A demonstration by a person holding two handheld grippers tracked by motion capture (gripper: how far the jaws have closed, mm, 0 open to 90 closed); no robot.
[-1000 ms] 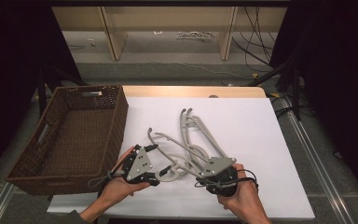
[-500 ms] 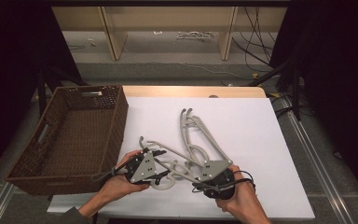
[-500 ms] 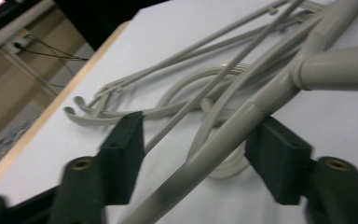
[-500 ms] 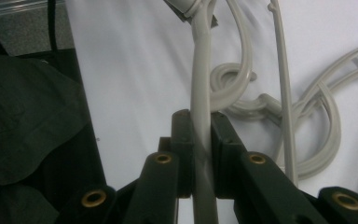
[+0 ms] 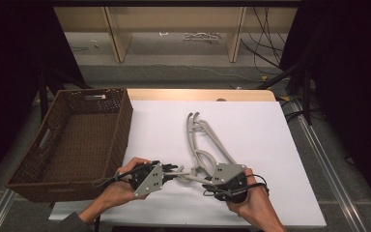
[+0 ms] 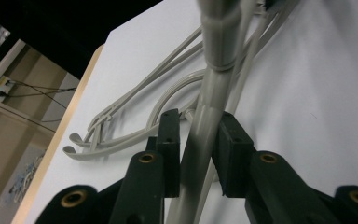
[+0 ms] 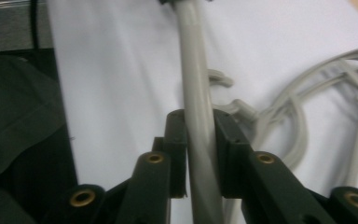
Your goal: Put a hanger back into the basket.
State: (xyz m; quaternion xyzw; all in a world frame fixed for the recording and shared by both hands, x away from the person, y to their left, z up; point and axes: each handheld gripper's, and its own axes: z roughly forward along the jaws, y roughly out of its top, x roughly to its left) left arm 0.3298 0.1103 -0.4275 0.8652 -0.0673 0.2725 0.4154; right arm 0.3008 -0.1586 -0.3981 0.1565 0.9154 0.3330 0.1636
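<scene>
A brown basket [image 5: 72,140] sits at left; low centre, the left gripper [image 5: 166,173] clamps one bar of the grey hangers [image 5: 207,145]; the right gripper [image 5: 211,180] pinches the same bar; opposing pulls could snap it or drag the tangled pile.

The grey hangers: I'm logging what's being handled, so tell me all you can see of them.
The grey hangers look like smooth pale plastic: thin curved arms bundled together, hooked ends pointing to the table's far side. They lie on the white sheet right of the wicker basket. The left gripper and right gripper each clamp a bar at the near end.
</scene>
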